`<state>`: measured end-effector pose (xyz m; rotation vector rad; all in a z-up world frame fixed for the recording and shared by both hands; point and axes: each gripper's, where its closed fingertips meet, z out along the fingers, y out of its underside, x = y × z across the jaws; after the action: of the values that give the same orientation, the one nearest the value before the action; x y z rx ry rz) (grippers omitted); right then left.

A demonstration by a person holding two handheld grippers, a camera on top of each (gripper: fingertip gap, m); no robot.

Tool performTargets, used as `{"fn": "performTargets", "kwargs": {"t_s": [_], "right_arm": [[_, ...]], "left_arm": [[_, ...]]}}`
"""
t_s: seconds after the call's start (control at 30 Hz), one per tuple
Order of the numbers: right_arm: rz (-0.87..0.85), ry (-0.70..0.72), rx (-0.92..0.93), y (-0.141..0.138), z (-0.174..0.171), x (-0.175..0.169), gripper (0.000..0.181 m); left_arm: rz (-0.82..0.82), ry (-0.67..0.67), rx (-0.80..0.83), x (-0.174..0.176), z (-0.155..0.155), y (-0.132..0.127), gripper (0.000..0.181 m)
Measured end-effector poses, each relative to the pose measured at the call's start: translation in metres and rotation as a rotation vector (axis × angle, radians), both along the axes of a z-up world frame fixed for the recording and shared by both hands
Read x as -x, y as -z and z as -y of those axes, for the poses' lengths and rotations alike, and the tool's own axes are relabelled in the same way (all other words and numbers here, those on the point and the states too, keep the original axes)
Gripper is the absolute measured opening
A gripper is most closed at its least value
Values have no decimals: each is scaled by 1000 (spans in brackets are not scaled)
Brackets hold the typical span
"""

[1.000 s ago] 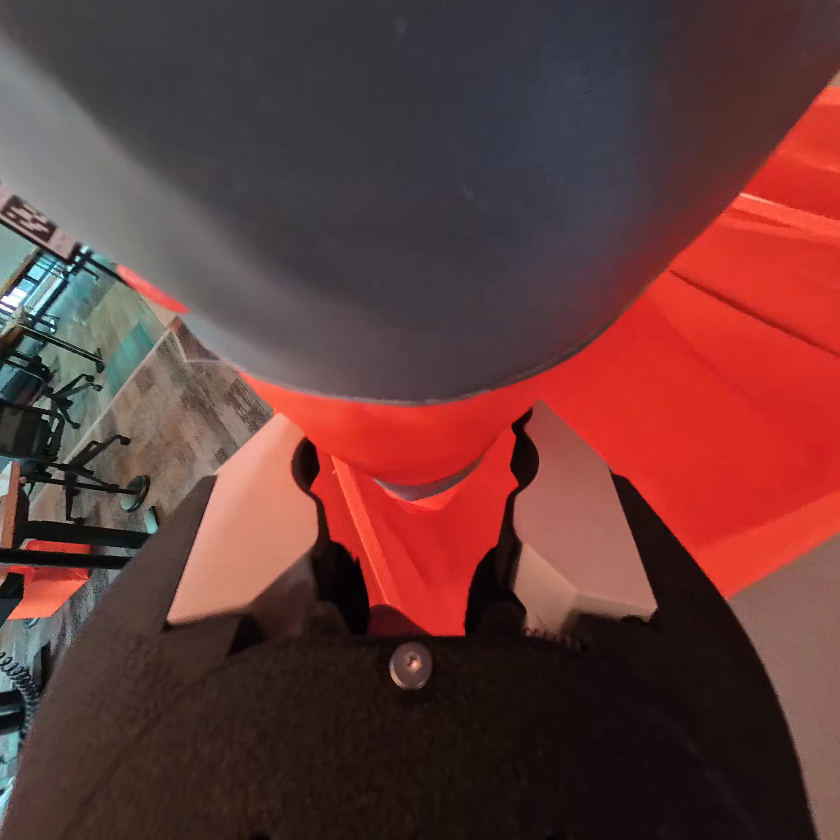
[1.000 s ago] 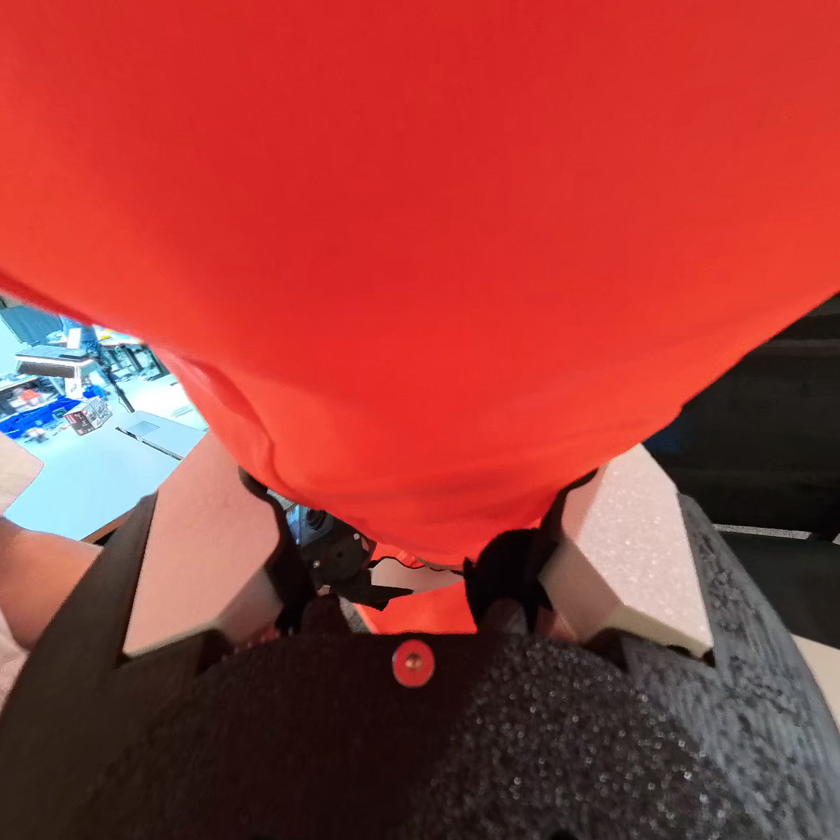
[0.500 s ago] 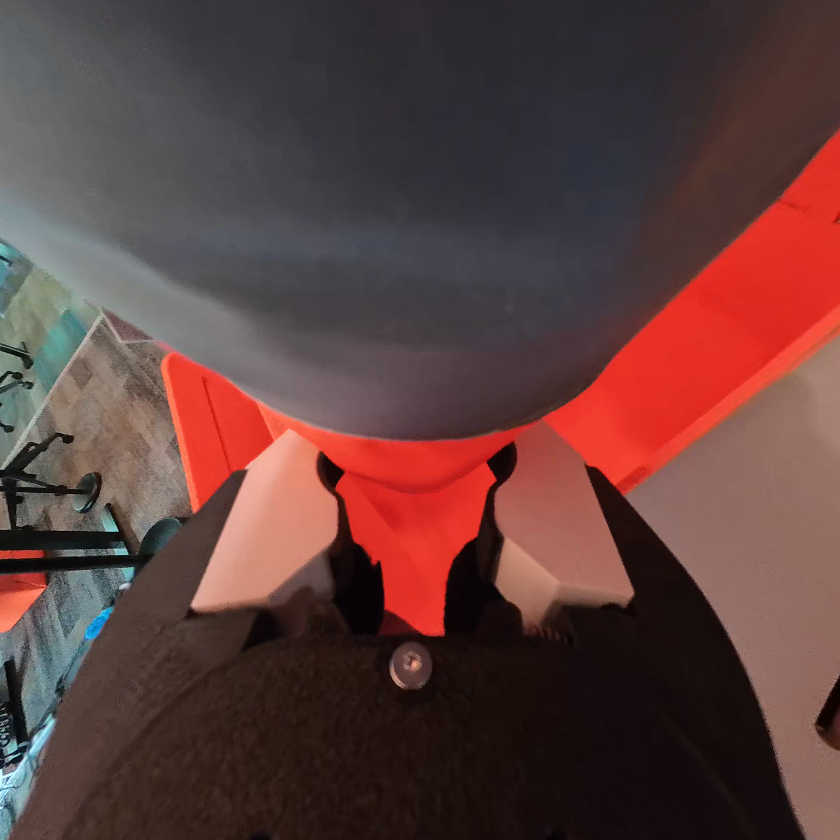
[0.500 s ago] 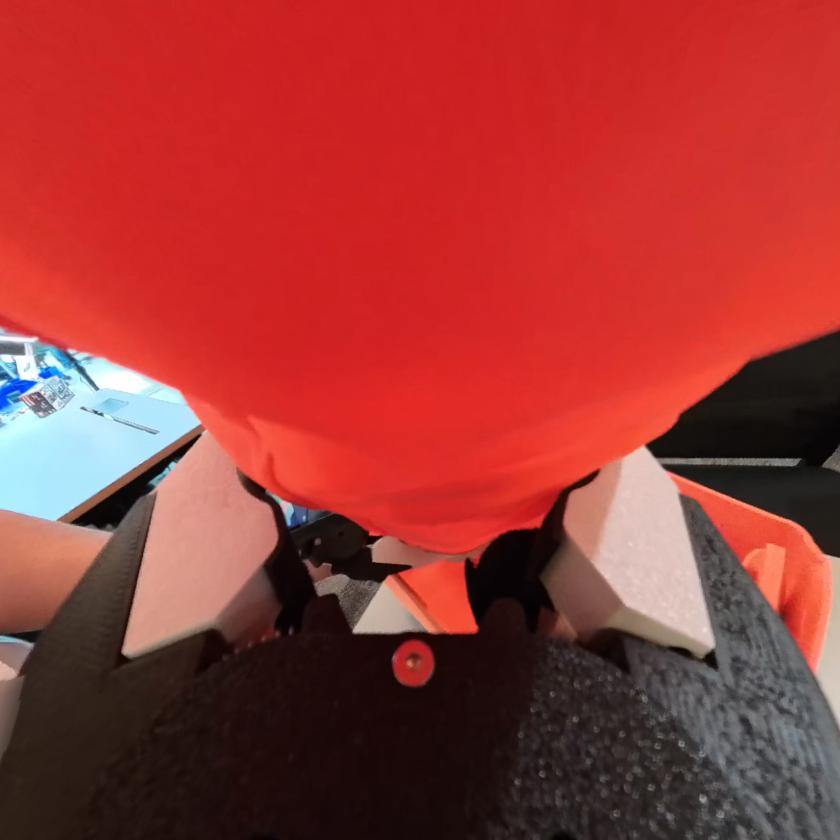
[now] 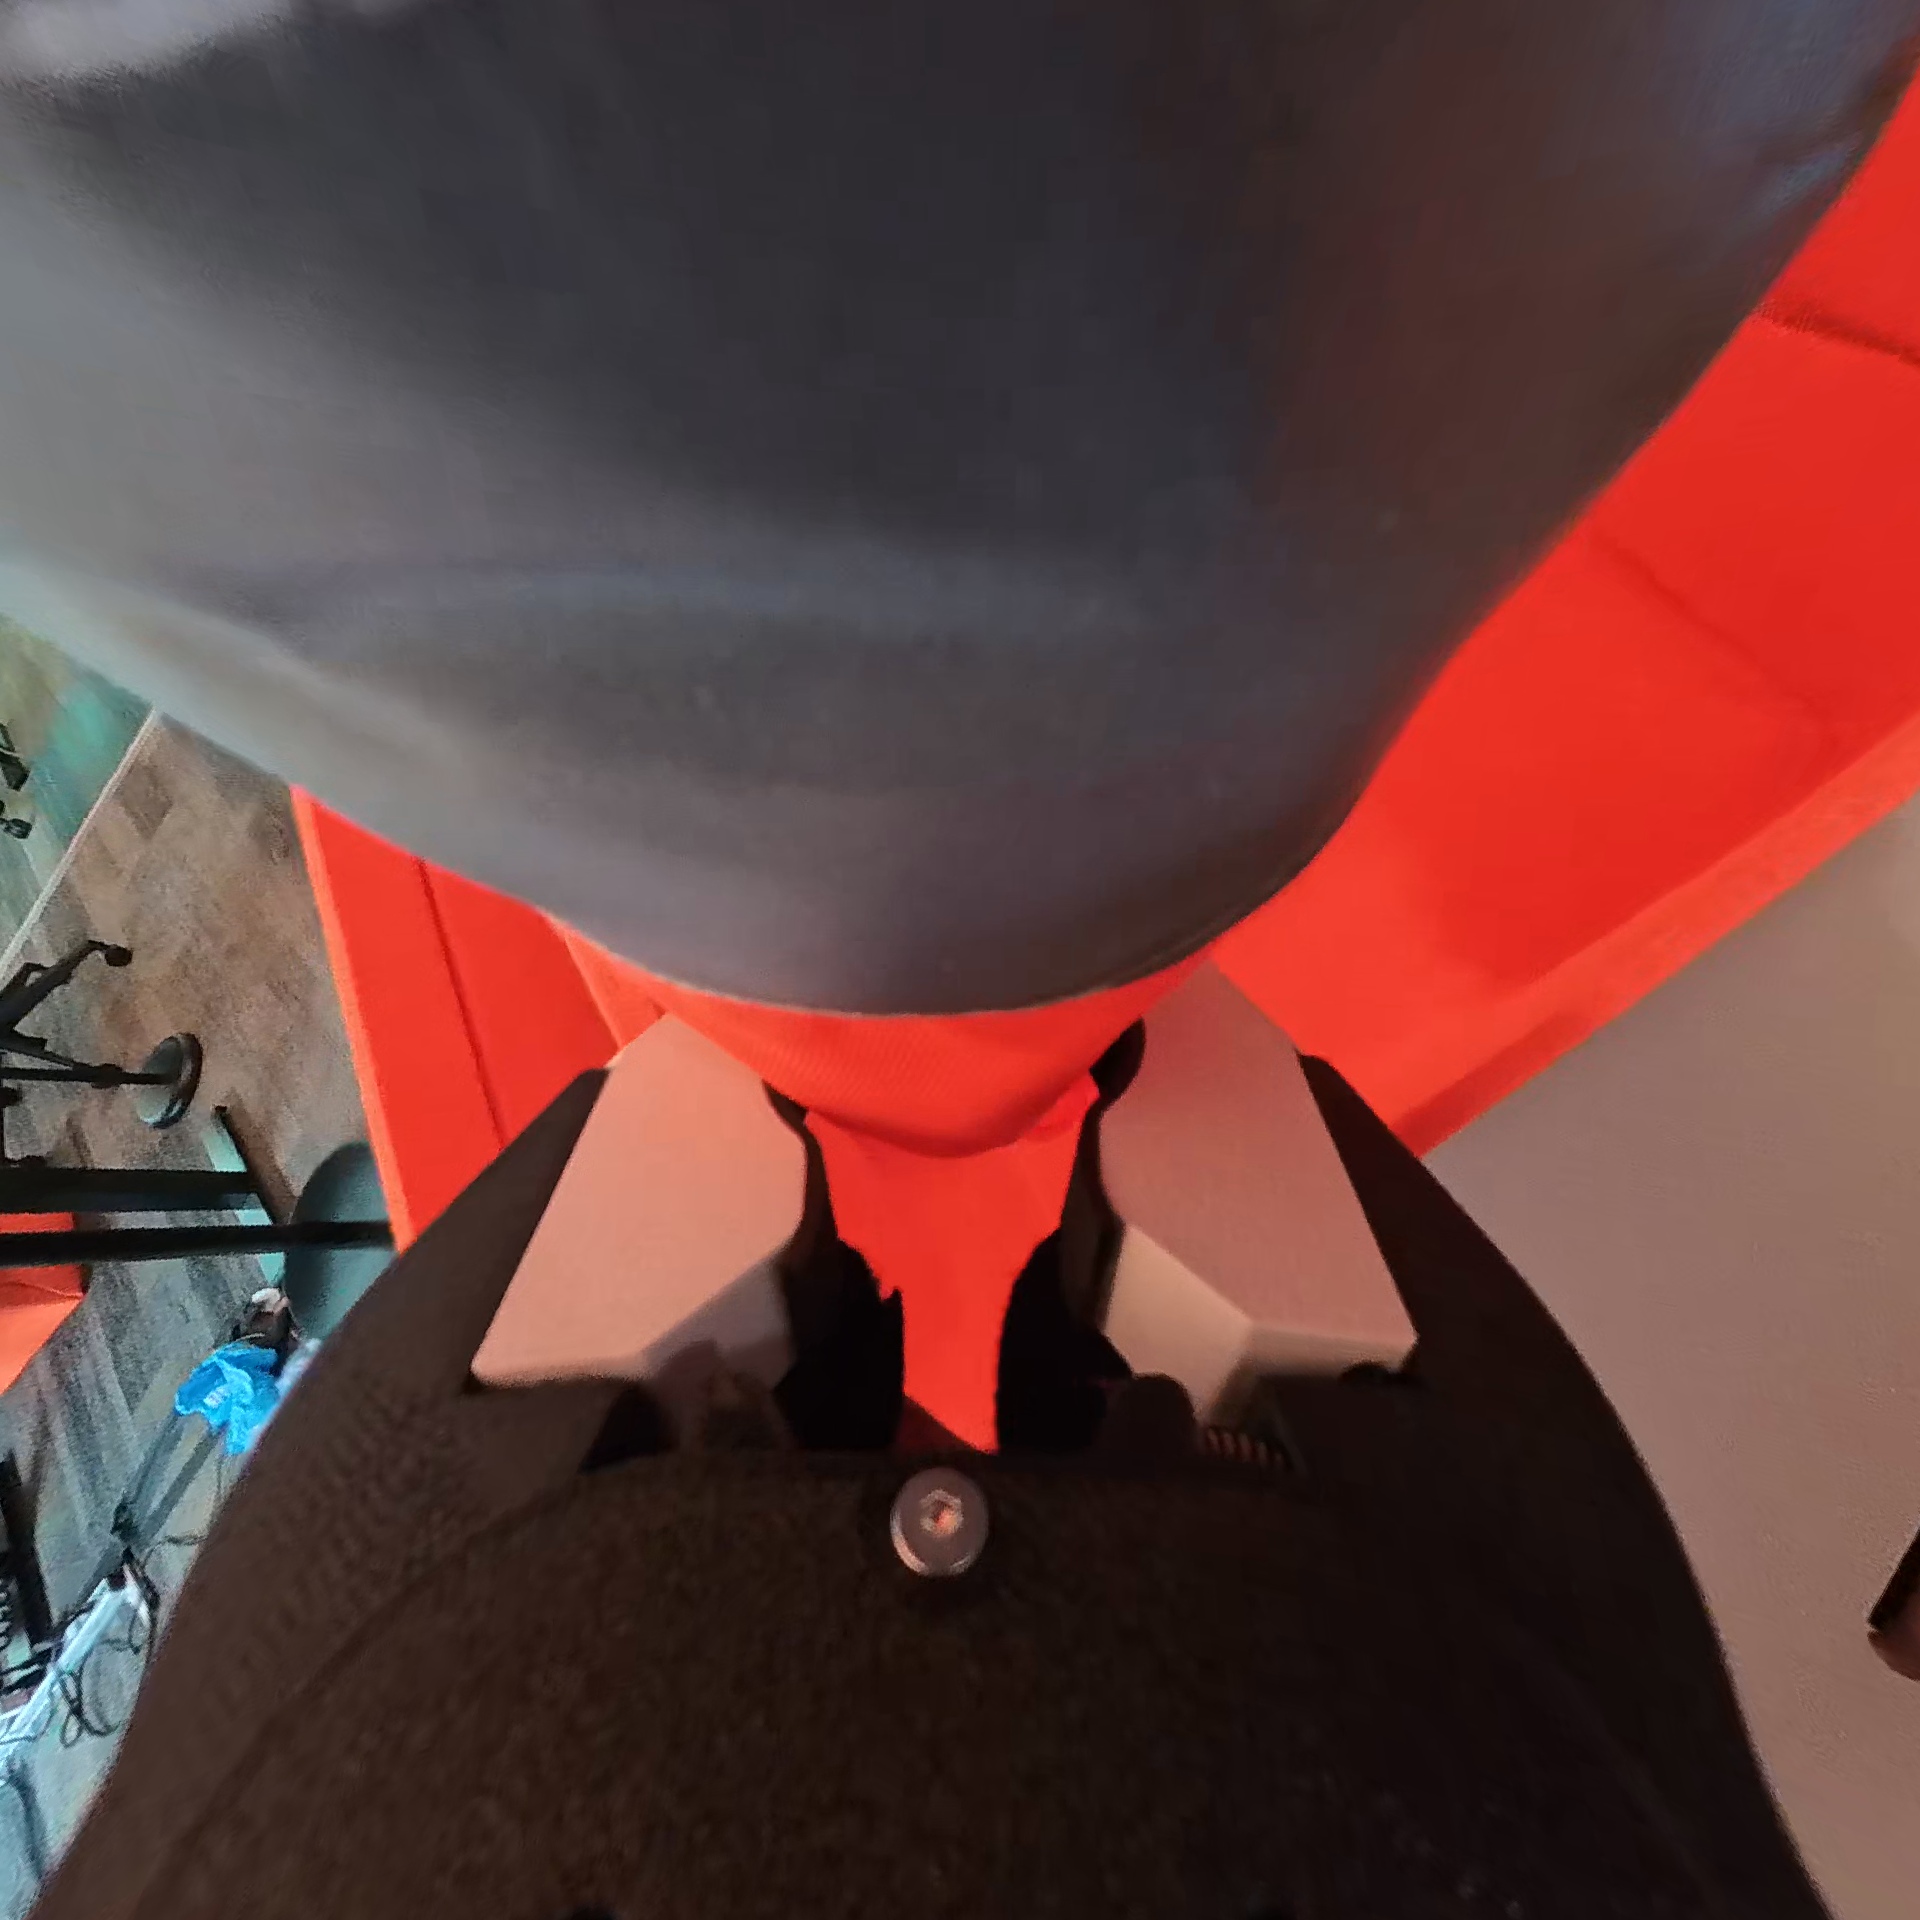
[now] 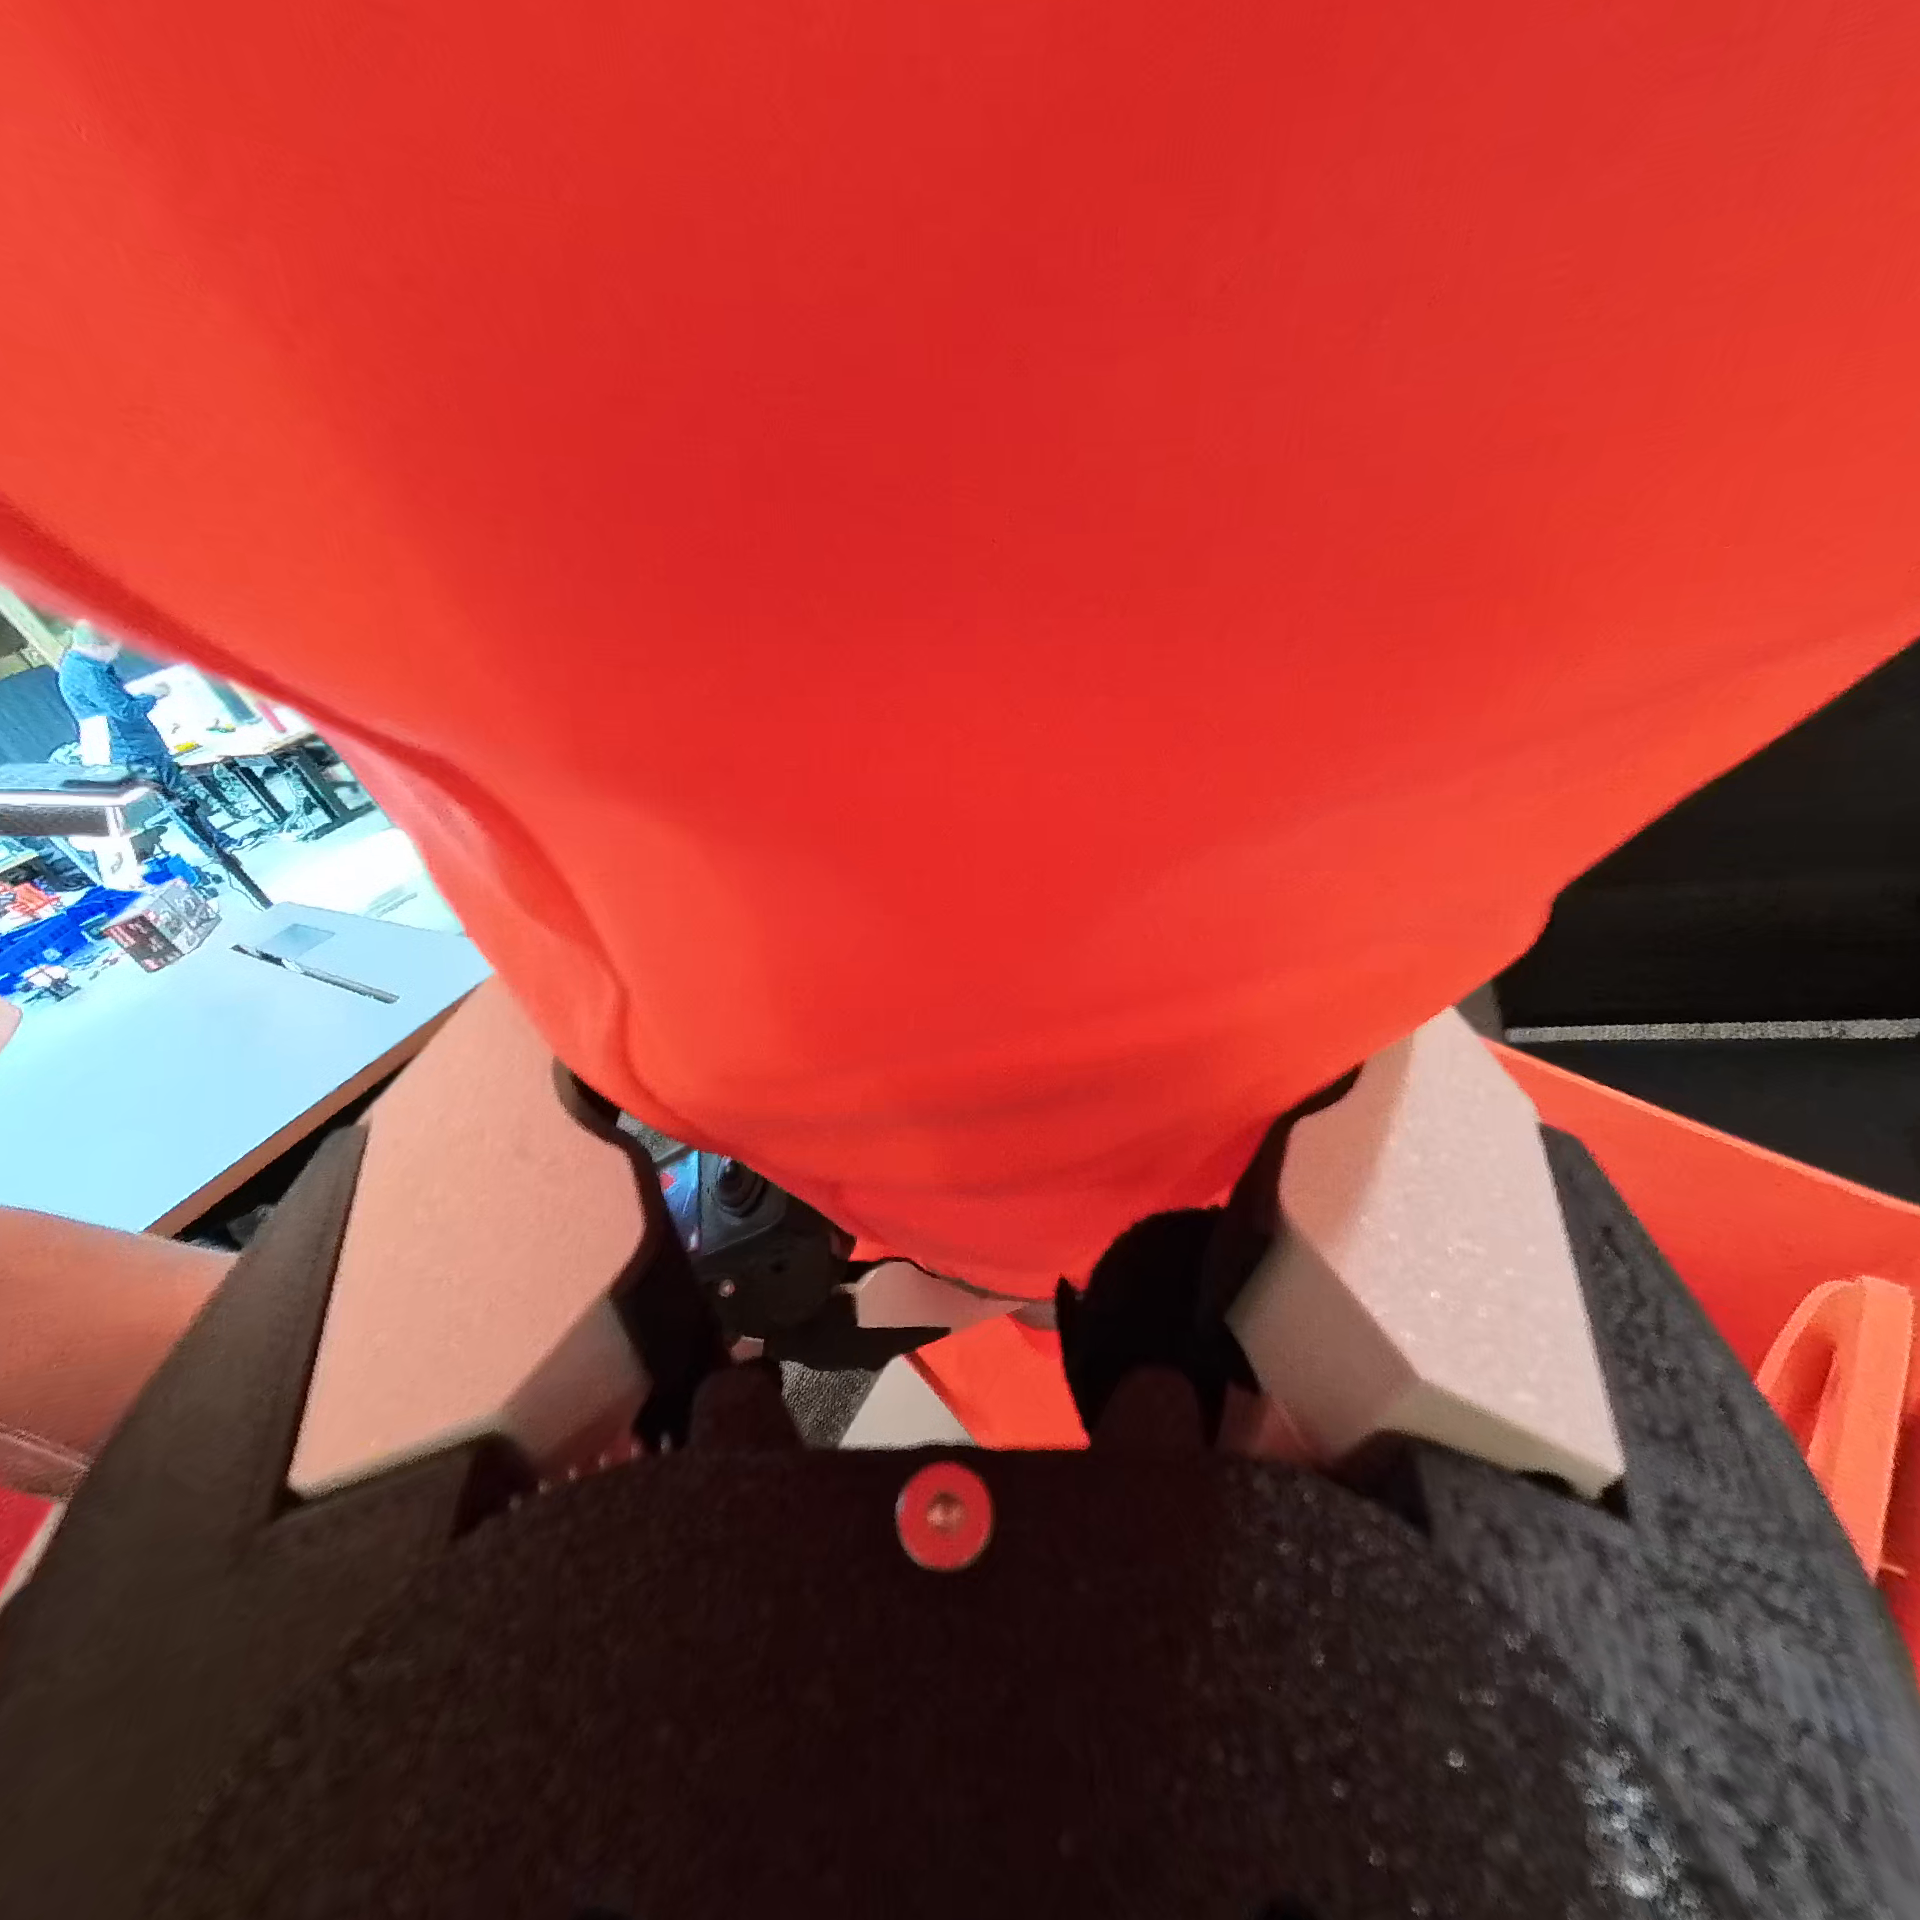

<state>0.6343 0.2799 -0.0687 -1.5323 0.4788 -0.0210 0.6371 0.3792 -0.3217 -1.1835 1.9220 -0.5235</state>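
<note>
My left gripper (image 5: 945,1049) is shut on the red ribbed edge (image 5: 935,1091) of a garment. The garment's dark grey side (image 5: 831,468) hangs close over the lens and fills the upper view. My right gripper (image 6: 935,1153) is shut on a bunched fold of the same red garment (image 6: 935,520), which covers most of its view. Under the fold, between the right fingers, the left gripper (image 6: 758,1236) shows close by. Both fingertips are hidden by cloth.
A red-orange plastic crate lies behind the cloth (image 5: 1610,727) and at the right (image 6: 1714,1226). A pale table (image 5: 1714,1299) is at right. A person's forearm (image 6: 94,1320) is at left. Black stands (image 5: 156,1060) are on the floor; a person (image 6: 104,707) is far off. The gap from one gripper's tips to the other's is roughly 30 cm.
The left jaws have closed tighter on the red edge. Both views have swung: the pale table has come into the left view, and the crate wall into the right view.
</note>
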Motion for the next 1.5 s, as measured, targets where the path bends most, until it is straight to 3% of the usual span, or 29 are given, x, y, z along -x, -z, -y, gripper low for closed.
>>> {"fn": "performTargets", "kwargs": {"t_s": [0.03,0.2,0.43,0.53,0.63,0.77,0.93,1.03,1.23,1.5], "right_arm": [[8,9,-7,-6,3,1,131],[66,75,-82,-61,30,21,131],[151,196,-222,-158,106,88,132],[150,232,-277,-177,145,131,132],[111,254,-329,-172,181,177,132],[7,283,-413,-128,225,234,130],[-127,298,-525,-46,257,289,128],[-209,299,-582,11,266,304,128],[-385,276,-676,113,268,296,125],[-579,220,-724,214,282,240,124]], "left_arm": [[3,6,-9,0,1,-5,49],[100,53,-9,-1,16,-61,73],[316,152,-102,35,68,-176,81],[330,213,-138,73,98,-204,82],[330,262,-186,123,123,-211,81],[275,327,-250,193,149,-184,79],[177,394,-315,270,165,-120,79],[114,417,-363,302,163,-77,79],[-26,435,-416,329,154,10,79],[-156,414,-448,320,164,85,77]]}}
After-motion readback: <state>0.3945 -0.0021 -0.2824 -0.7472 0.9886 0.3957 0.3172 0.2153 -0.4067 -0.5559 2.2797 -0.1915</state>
